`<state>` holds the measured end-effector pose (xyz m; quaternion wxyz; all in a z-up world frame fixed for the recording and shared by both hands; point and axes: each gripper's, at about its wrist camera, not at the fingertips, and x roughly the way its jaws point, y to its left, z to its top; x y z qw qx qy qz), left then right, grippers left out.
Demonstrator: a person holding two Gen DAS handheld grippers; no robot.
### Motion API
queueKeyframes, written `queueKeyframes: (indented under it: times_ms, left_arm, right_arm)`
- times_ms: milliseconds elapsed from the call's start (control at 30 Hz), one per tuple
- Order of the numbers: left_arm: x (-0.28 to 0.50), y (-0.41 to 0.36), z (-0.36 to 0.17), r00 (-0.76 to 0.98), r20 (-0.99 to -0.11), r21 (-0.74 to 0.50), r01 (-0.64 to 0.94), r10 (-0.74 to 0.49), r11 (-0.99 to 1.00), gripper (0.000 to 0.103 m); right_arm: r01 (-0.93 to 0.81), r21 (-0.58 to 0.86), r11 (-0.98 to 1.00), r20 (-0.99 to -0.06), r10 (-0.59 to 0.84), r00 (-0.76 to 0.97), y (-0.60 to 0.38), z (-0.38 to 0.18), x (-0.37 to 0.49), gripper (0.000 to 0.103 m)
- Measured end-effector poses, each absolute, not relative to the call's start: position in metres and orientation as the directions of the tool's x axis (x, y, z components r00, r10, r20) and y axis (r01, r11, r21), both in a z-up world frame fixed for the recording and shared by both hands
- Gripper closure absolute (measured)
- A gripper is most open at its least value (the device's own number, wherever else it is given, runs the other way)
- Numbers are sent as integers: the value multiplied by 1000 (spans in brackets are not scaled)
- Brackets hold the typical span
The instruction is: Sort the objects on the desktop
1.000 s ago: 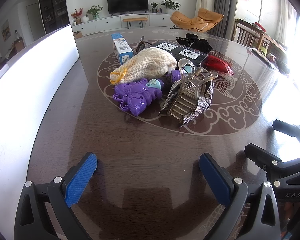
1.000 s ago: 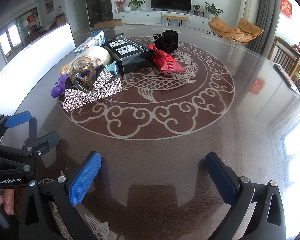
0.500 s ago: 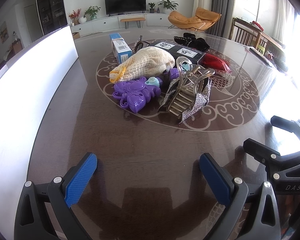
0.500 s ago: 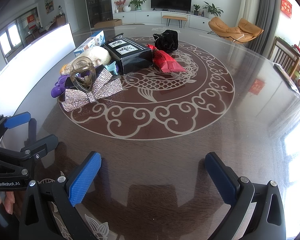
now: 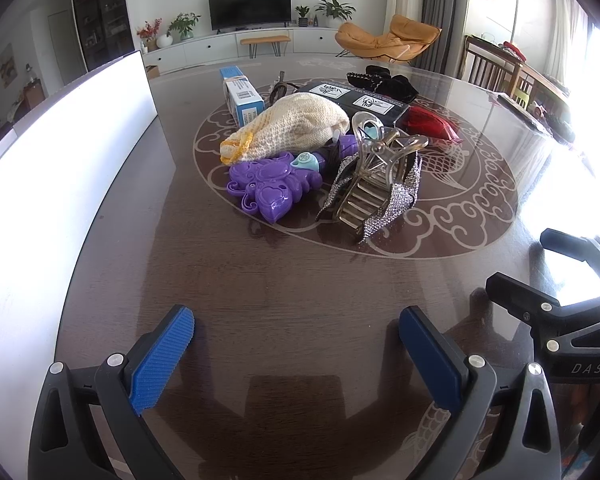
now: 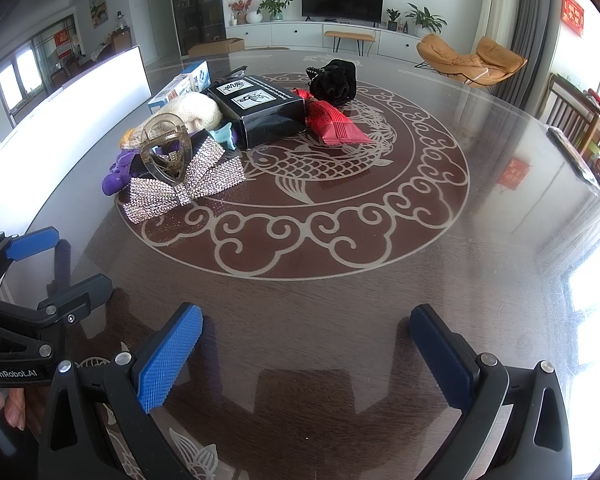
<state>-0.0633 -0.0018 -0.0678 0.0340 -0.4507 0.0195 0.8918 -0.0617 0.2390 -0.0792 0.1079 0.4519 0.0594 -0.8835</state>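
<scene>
Claws first: the left claw fills the bottom of the left wrist view with its blue pads spread wide and nothing between them, low over bare tabletop. The right claw sits the same way at the bottom of the right wrist view, spread wide and empty.

Out from them, a pile of things lies at frame centre in the left view and at upper left in the right view, well apart from both claws. Nearest is the hair clip, a clear toothed clamp on a rhinestone bow. It looks light and stiff, the plastic teeth likely brittle and the stones slick, so a hold across the narrow middle of the bow seems safer than on the arched handles. Touching its left side is the purple toy, hard moulded plastic, light, with knobbly edges that should give the pads purchase across its waist. Behind it the knit pouch is soft and will squash, so a pinch on a fold near the yellow-trimmed mouth should do. The black box is rigid and too broad to span flat; its short edge is the place. The red packet looks thin and crinkly, best taken by a sealed end. The black scrunchie and the blue carton lie farthest back.
</scene>
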Motion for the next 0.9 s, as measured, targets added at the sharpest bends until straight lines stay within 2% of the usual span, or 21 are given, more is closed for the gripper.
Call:
queueKeyframes:
  times_ms: [900]
  left_arm:
    - [-61,-2,-67,-588,-808,5,-89,48,-996,0]
  right_arm:
    - [244,-7,-970,-811,-137,-568,239,-79,-62,0]
